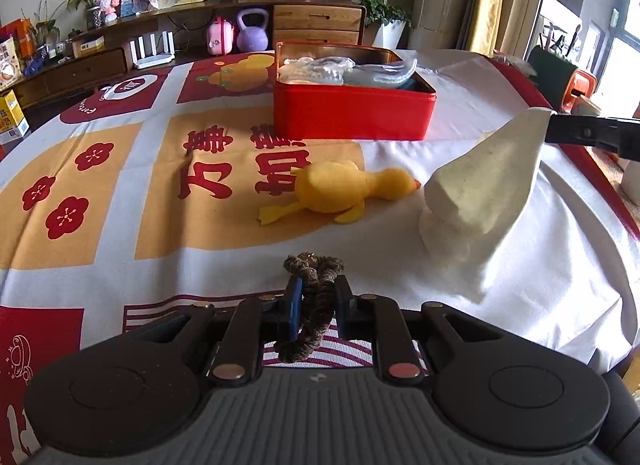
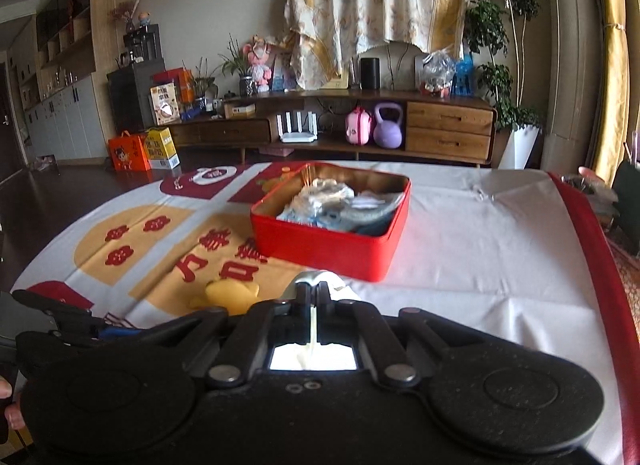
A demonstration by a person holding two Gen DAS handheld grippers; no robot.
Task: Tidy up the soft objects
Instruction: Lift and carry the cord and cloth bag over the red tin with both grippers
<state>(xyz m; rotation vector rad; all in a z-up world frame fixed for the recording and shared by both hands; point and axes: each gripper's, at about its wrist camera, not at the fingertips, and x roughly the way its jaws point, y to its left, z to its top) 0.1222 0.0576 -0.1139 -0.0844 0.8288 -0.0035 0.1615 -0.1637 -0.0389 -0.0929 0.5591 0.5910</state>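
My left gripper is shut on a brown knotted cord close above the patterned tablecloth; the cord's knot sticks out past the fingertips and its tail hangs below. A white cloth hangs lifted at the right, pinched at its top corner by my right gripper. In the right wrist view that gripper is shut on the cloth, a thin fold running between the pads. A yellow rubber duck lies on its side between both grippers. The red tin stands farther back, holding plastic-wrapped items.
The table's red-trimmed right edge runs close beside the lifted cloth. A low wooden sideboard with a purple kettlebell, pink case and boxes stands beyond the table. Fingers of a person's hand show at the lower left edge.
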